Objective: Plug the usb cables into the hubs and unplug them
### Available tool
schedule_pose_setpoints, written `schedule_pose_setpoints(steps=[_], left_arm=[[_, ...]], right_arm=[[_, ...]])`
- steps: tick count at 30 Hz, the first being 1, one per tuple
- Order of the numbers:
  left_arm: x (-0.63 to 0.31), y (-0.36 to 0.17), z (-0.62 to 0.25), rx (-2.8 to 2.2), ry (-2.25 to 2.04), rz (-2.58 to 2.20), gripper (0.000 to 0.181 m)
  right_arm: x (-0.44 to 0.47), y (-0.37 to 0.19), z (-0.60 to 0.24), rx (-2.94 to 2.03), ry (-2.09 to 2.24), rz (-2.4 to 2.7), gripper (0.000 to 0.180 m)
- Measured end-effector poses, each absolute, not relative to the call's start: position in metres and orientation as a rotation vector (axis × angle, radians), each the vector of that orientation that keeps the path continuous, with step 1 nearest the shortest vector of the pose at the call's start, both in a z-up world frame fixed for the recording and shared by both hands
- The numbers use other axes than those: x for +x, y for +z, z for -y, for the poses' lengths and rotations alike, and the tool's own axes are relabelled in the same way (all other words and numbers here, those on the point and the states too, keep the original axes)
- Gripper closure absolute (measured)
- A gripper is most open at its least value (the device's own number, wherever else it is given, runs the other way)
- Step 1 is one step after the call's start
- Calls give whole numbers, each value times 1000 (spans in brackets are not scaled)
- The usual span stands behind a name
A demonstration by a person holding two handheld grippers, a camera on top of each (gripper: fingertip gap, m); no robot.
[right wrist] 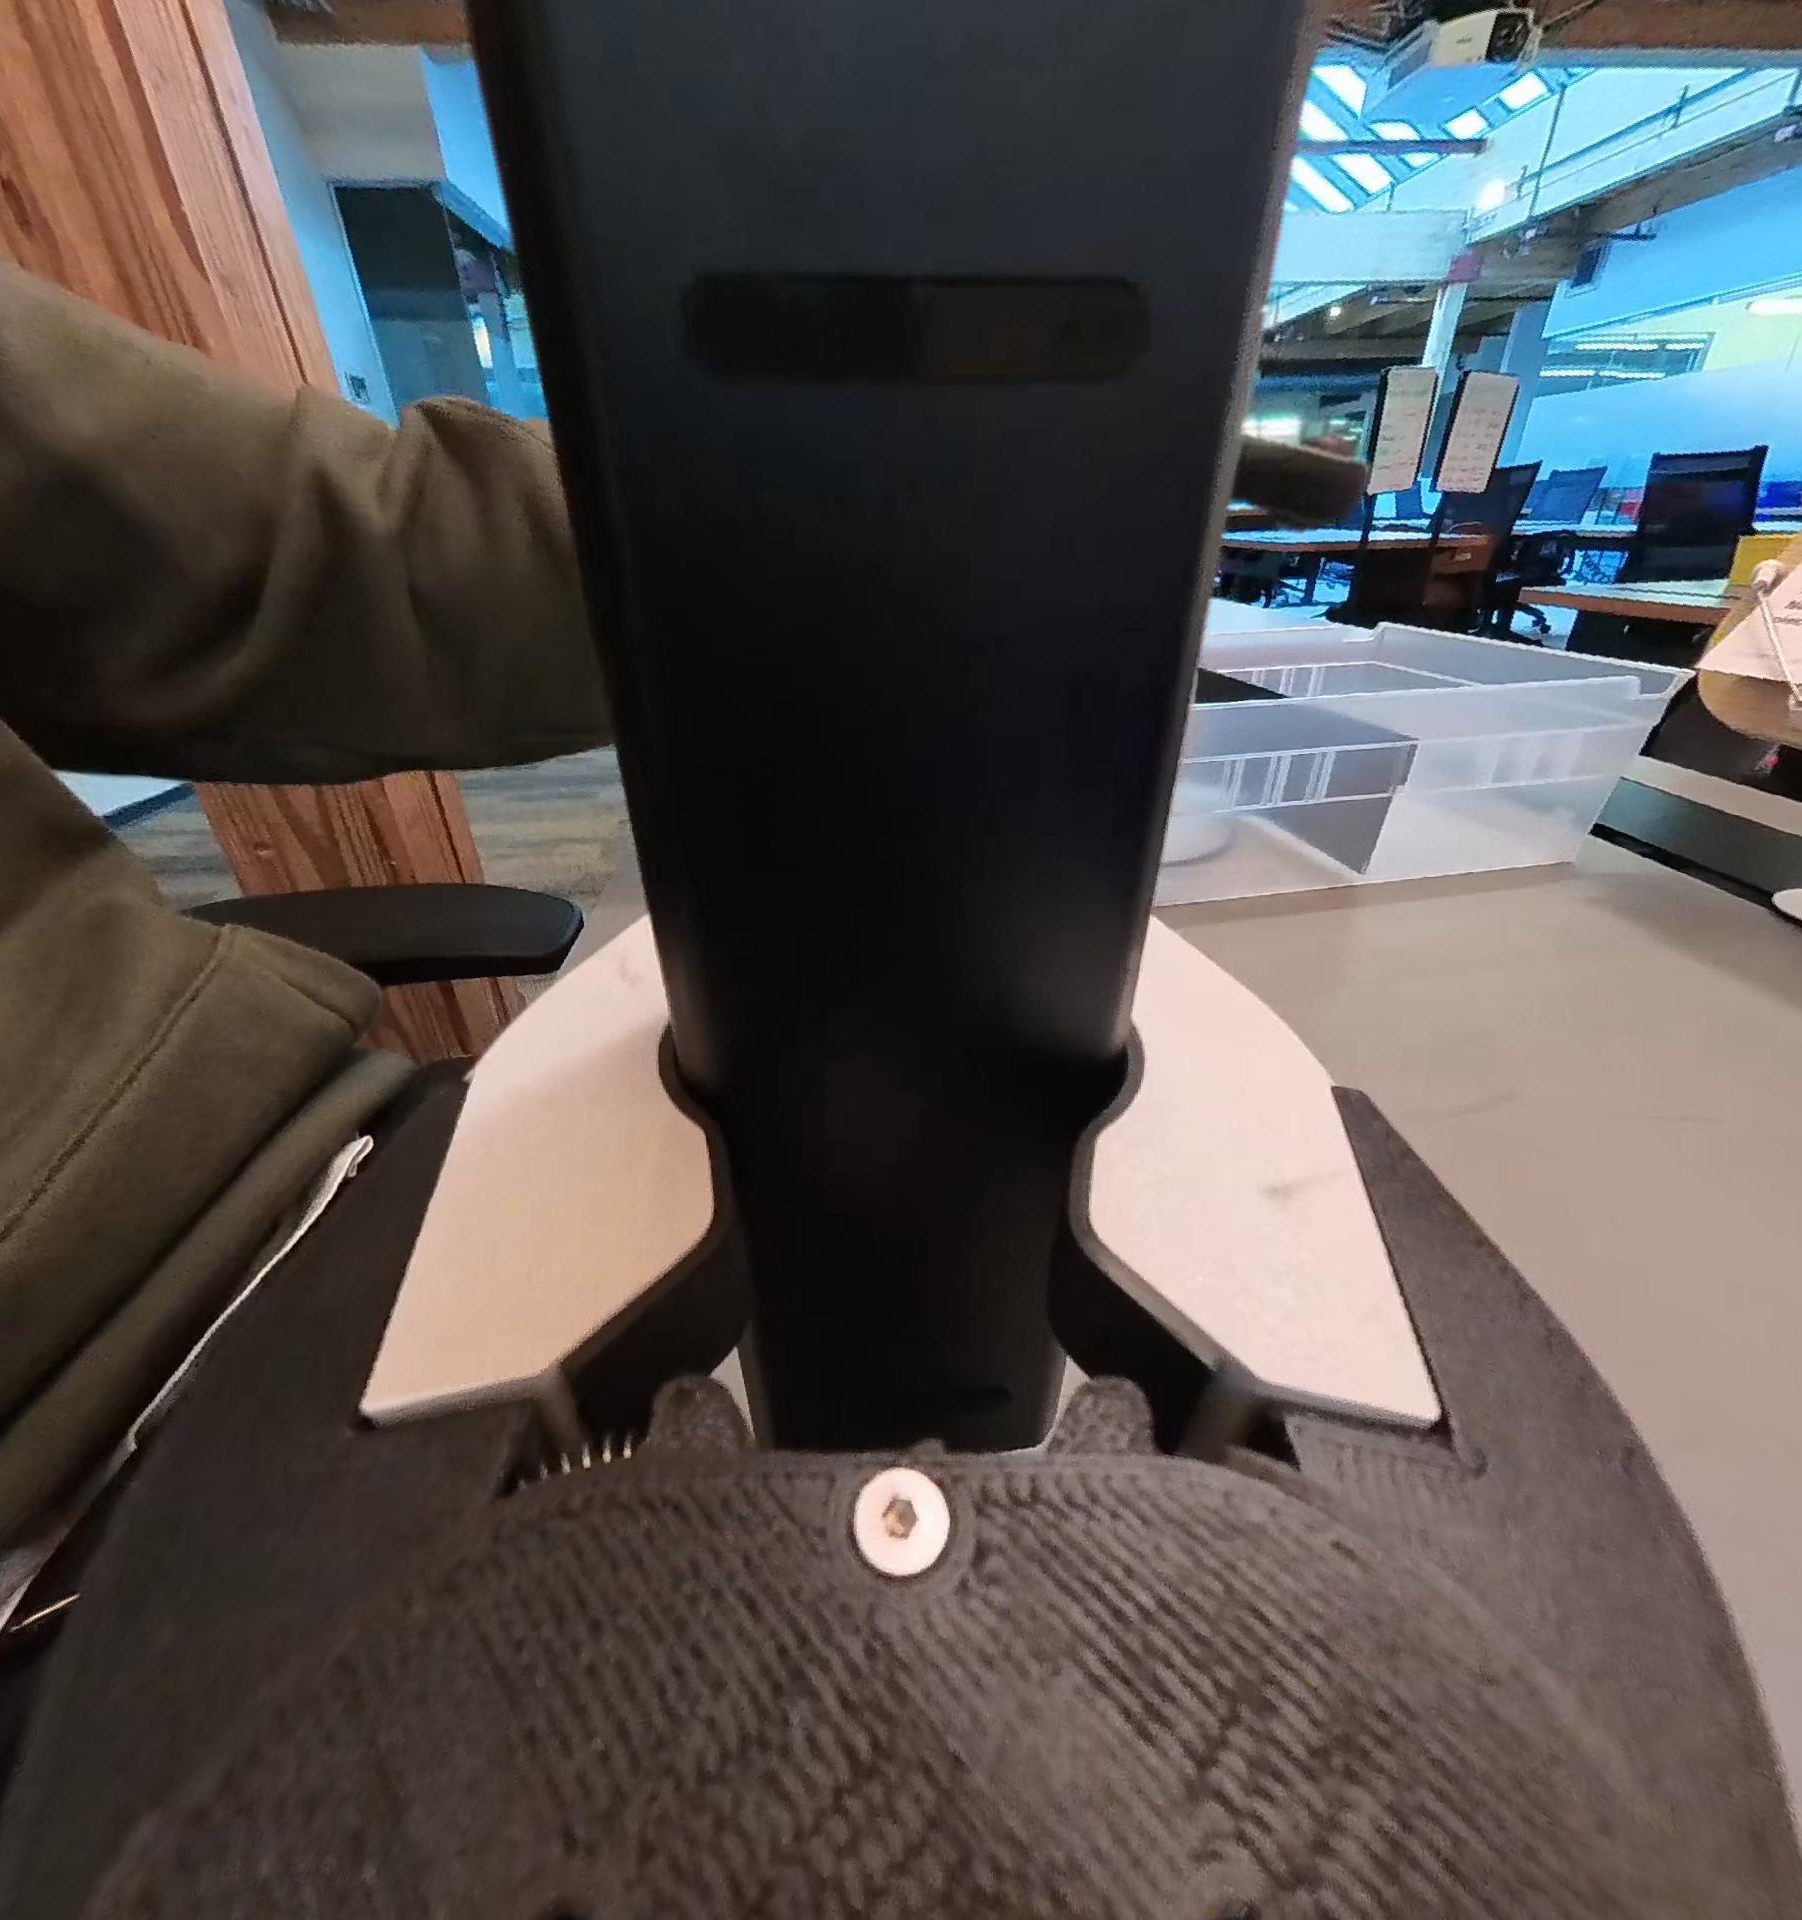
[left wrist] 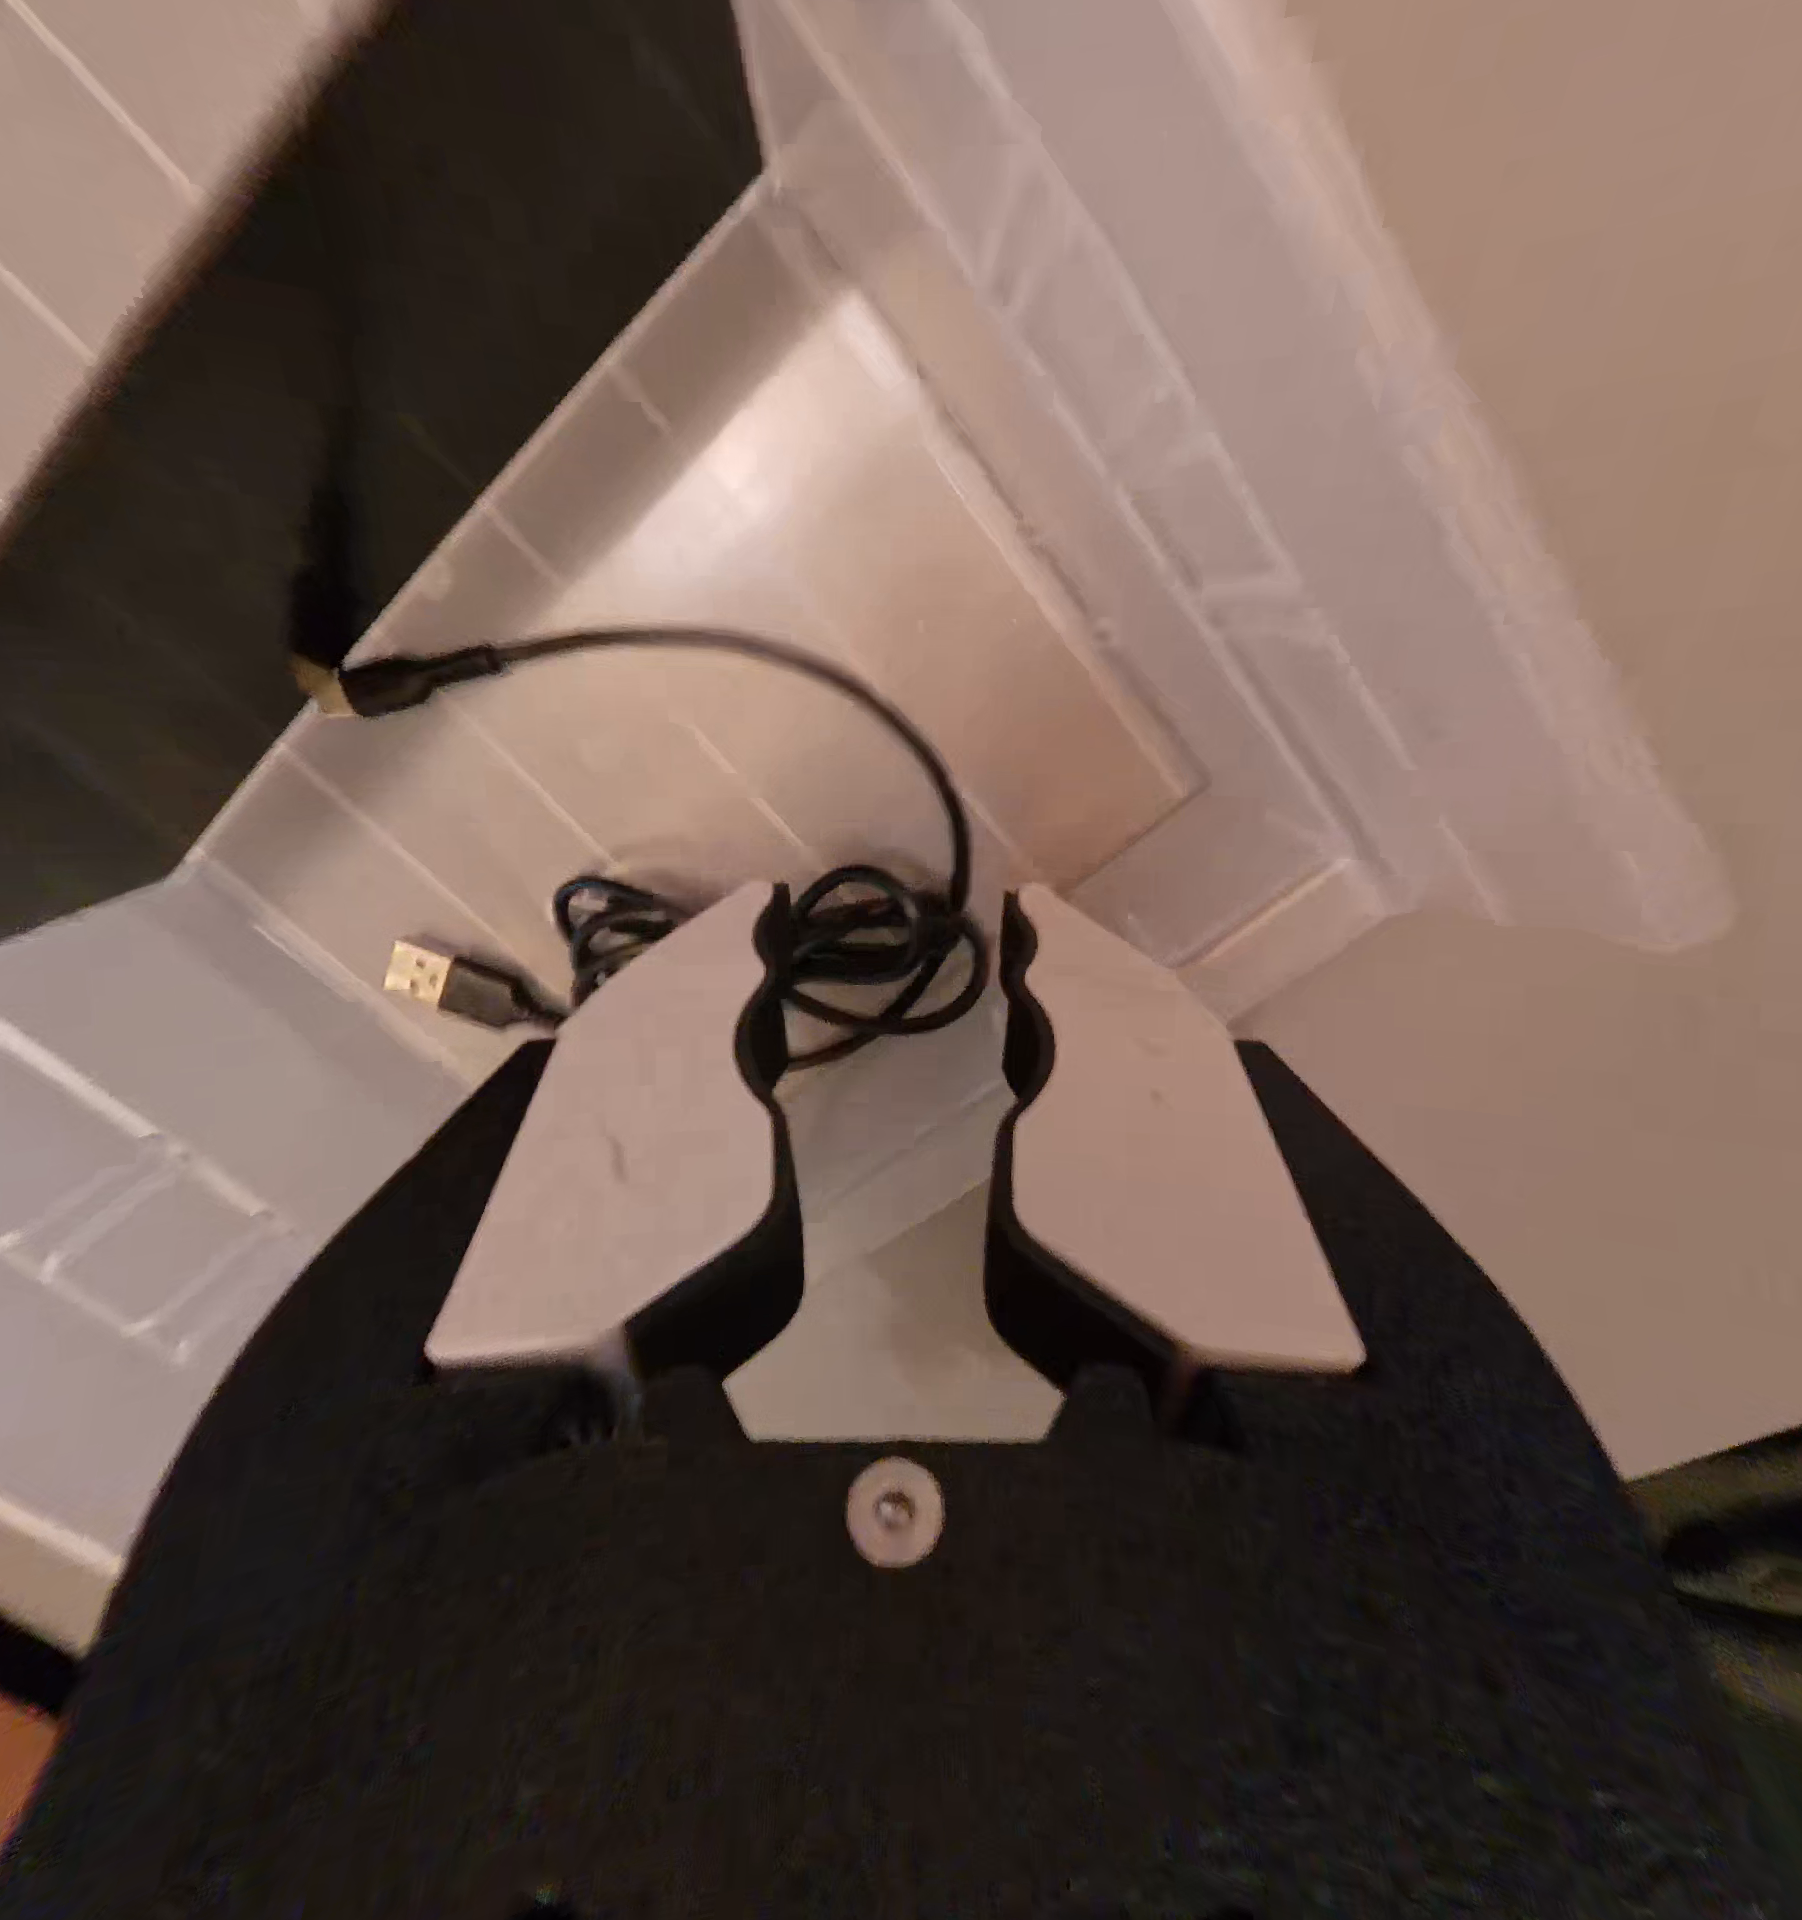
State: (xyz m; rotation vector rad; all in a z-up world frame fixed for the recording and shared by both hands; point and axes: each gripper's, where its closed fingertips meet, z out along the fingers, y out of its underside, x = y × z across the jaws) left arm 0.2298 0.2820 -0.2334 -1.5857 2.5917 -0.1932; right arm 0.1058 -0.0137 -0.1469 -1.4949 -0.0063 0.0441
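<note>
The left tongs (left wrist: 892, 914) hang spread over a clear plastic bin (left wrist: 1240, 540), straddling a tangled black usb cable (left wrist: 866, 956) lying inside; one silver plug (left wrist: 421, 977) points toward nine o'clock, the other plug (left wrist: 377, 688) lies near the bin wall at ten o'clock. The right tongs (right wrist: 902, 1070) are pinching a dark hub (right wrist: 897, 623), held upright above the counter (right wrist: 1603, 1091). The risk: grabbing the knot instead of a plug, so loops snag and drag. Bin walls crowd the left tongs; open counter lies toward three o'clock on the right.
</note>
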Motion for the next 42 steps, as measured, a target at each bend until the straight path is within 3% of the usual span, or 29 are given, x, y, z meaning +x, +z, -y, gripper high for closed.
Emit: schedule_pose_setpoints(steps=[1,13,27,37,42], left_arm=[[228,-236,-290,-1632,-117,-2572,144],[231,-249,-307,-2273,-325,-2289,137],[240,-223,-322,-2030,-244,-2367,146],[236,-253,-316,-1970,-178,-2458,151],[239,-245,-320,-1764,-118,-2503,165]], right_arm=[[106,-147,13,-1498,45,8,106],[105,-147,14,-1491,74,9,107],[102,-149,12,-1510,68,32,106],[101,-149,12,-1512,68,36,107],[100,-149,12,-1514,67,40,107]])
